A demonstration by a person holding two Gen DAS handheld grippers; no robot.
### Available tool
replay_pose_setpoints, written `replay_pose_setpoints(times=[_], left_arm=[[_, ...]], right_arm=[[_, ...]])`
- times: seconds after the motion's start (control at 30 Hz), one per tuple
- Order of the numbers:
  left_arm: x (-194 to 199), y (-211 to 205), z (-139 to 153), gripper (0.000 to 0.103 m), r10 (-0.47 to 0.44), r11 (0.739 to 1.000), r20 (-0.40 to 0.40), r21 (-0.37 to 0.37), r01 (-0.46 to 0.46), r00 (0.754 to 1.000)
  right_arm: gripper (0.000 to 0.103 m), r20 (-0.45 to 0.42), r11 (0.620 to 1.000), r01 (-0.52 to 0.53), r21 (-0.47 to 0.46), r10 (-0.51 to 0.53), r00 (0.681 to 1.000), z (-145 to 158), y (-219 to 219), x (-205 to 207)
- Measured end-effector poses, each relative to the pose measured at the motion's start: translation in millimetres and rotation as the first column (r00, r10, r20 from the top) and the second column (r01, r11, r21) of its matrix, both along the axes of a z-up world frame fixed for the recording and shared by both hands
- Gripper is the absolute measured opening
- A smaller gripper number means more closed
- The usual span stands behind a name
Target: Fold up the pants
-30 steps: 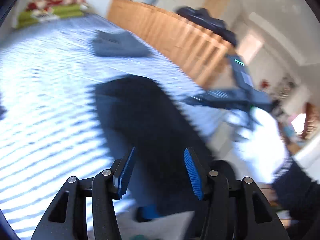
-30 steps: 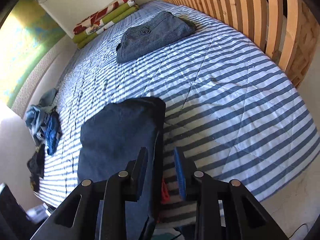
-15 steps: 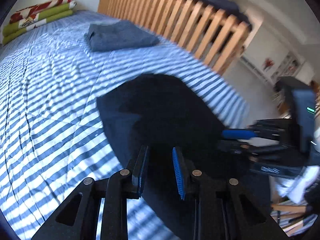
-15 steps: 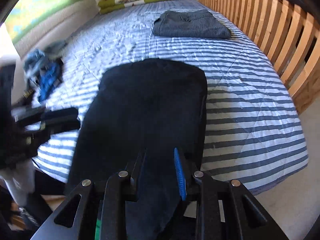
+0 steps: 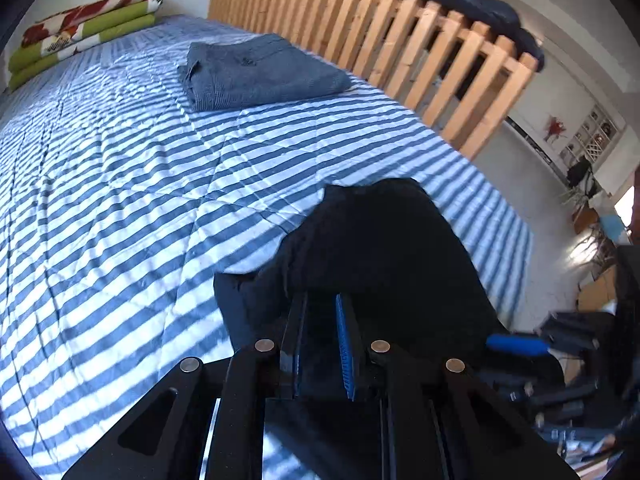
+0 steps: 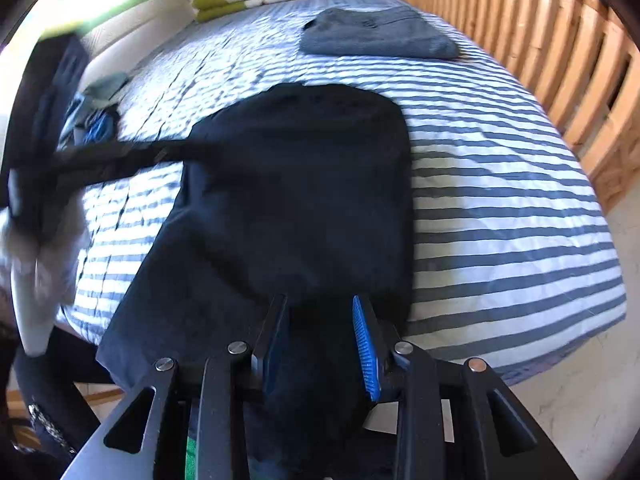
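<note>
Pants (image 5: 384, 248) now bunched between left tool (image 5: 322, 340)

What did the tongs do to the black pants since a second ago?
Both tongs closed on the black pants at the near end: left tongs went from wide to pinching, and the fabric there bunched up. Right tongs grip too. The grey folded pants stayed put.

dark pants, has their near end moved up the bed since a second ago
Yes. The dark pants now bunch up, folded toward the grey folded pants further up the striped bed.
</note>
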State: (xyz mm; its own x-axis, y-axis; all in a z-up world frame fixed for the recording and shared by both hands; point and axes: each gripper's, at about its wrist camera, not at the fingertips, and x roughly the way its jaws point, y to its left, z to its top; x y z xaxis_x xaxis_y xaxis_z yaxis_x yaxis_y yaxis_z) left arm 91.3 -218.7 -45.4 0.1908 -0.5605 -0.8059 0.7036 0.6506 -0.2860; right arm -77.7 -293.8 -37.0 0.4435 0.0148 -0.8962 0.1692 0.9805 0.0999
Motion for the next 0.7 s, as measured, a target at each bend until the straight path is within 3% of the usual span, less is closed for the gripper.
replay_pose_setpoints(times=[0.07,0.13,0.27,0.33,0.43,0.57,0.7], left_arm=[[15,-8,-17,0.009,0.023,0.999,-0.012,0.048,-0.023,1.000],[26,-11,-30,0.004,0.046,0.998,-0.054,0.050,-0.044,0.997],[18,2,-7,0.004,0.073,0.997,0.024,0.033,-0.074,0.997],[3,14,7,0.007,0.062,0.998,0.045,0.011,-0.063,0.997],[-44,30,17,0.007,-0.039,0.999,0.005,-0.032,0.039,0.999],[-108,42,-9,0.007,-0.139,0.990,-0.023,0.026,0.139,0.990],[-127,56,-23,0.007,-0.107,0.994,-0.019,0.021,0.108,0.994]], right_arm=[[0.031,0.004,1.000,0.001,0.001,-0.001,1.000,-2,0,2],[0.031,-0.007,1.000,0.019,0.013,-0.019,1.000,-3,-5,4],[0.031,-0.025,0.998,0.056,0.005,-0.056,0.998,-2,-17,3],[0.031,-0.001,0.997,0.077,0.029,-0.077,0.997,5,-20,0],[0.031,0.041,0.993,0.085,0.077,-0.088,0.995,11,-21,-4],[0.031,0.069,0.987,0.130,0.097,-0.137,0.988,8,-31,-3],[0.031,0.046,0.975,0.144,0.171,-0.154,0.987,-2,-39,5]])
